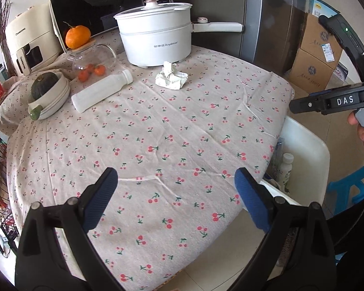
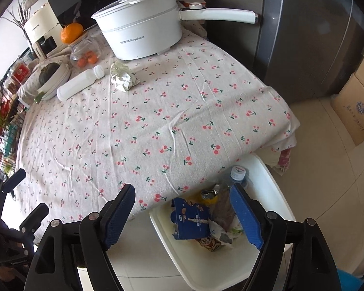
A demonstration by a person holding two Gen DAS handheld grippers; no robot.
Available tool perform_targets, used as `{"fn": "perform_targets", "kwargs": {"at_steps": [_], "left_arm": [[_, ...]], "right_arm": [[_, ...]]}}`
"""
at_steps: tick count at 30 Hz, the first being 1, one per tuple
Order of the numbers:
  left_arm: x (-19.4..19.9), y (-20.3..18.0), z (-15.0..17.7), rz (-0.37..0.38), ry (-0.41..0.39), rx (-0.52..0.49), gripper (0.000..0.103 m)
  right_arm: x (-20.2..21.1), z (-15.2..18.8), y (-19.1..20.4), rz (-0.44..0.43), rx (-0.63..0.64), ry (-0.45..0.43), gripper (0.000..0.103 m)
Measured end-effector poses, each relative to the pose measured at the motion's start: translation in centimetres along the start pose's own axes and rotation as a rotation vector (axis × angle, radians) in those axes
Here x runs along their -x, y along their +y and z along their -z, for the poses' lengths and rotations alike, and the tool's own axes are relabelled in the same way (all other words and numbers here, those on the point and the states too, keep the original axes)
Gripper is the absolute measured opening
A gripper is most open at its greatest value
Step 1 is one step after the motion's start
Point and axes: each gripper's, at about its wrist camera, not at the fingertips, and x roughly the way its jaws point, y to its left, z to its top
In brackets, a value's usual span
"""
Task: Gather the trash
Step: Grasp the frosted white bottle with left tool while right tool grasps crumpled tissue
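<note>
A white plastic bottle [image 1: 102,91] lies on its side on the cherry-print tablecloth [image 1: 157,145], far left. A crumpled white paper wad [image 1: 171,75] lies beside it, in front of the pot. Both also show in the right wrist view: the bottle [image 2: 78,82] and the wad [image 2: 122,77]. A white bin [image 2: 267,194] stands on the floor at the table's near right edge, holding a blue carton [image 2: 191,218], bottles and wrappers. My left gripper [image 1: 176,196] is open and empty over the near tablecloth. My right gripper [image 2: 182,213] is open and empty above the bin.
A white electric pot [image 1: 157,38] with a long handle stands at the back. A glass jar [image 1: 92,60] with an orange on top, a bowl with a green squash [image 1: 47,92] and a white appliance [image 1: 29,41] crowd the back left. Cardboard boxes [image 1: 315,55] stand beside the fridge.
</note>
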Motion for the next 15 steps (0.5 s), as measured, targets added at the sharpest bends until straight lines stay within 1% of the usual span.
{"fn": "perform_targets", "kwargs": {"at_steps": [4, 9, 12, 15], "left_arm": [[-1.4, 4.0, -1.2, -0.051, 0.01, 0.019, 0.097], [-4.0, 8.8, -3.6, -0.102, -0.023, 0.019, 0.097], [-6.8, 11.3, -5.7, -0.127, -0.042, -0.023, 0.098], [-9.8, 13.2, -8.4, -0.115, -0.054, -0.093, 0.098]], "right_arm": [[-1.7, -3.6, 3.2, -0.008, 0.081, -0.045, 0.084], [-6.1, -7.9, 7.4, -0.049, 0.189, -0.093, 0.084], [-9.0, -10.1, 9.5, -0.065, 0.231, -0.132, 0.084], [-11.7, -12.2, 10.8, -0.086, 0.25, -0.163, 0.084]]}}
